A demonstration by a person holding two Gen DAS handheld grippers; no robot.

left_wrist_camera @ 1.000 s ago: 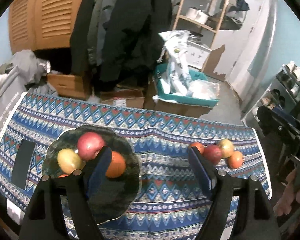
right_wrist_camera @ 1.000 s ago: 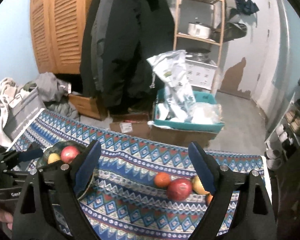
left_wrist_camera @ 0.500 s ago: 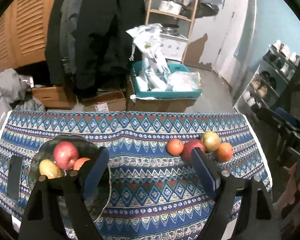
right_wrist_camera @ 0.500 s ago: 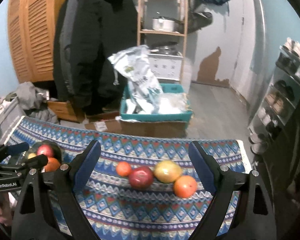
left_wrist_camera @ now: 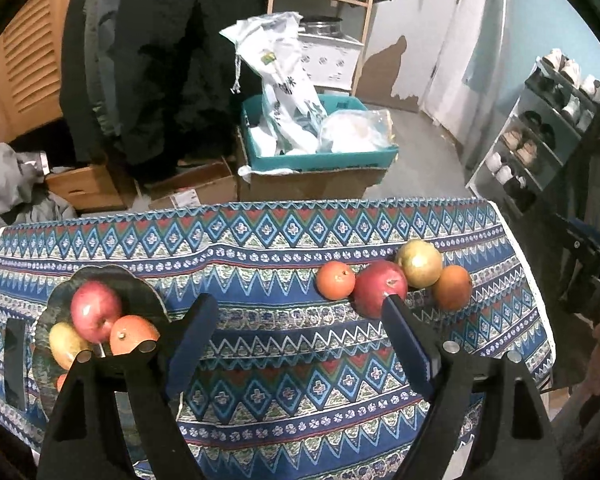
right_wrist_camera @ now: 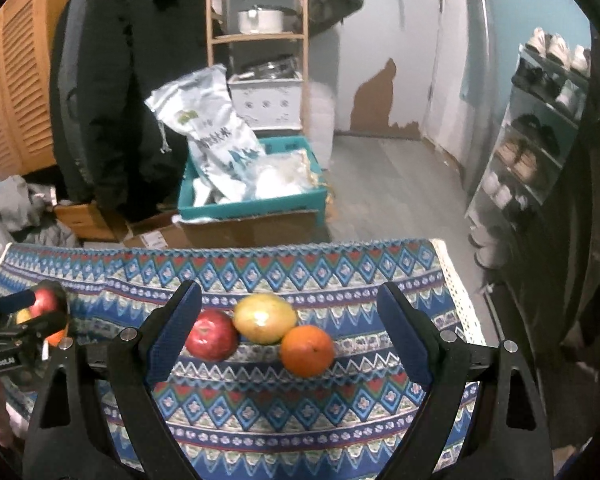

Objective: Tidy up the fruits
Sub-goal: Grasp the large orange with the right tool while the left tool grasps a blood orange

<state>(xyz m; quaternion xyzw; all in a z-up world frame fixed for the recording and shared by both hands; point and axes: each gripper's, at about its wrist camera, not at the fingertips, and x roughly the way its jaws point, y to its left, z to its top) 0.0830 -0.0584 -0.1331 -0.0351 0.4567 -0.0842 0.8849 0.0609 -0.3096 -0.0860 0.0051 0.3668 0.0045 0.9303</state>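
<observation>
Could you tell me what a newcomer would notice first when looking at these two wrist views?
Probably the bright patterned tablecloth that fills the lower half of both views. Next come the loose fruits in a row near its right end: a small orange, a red apple, a yellow-green fruit and another orange. At the left end sits a dark plate with more fruit.
</observation>
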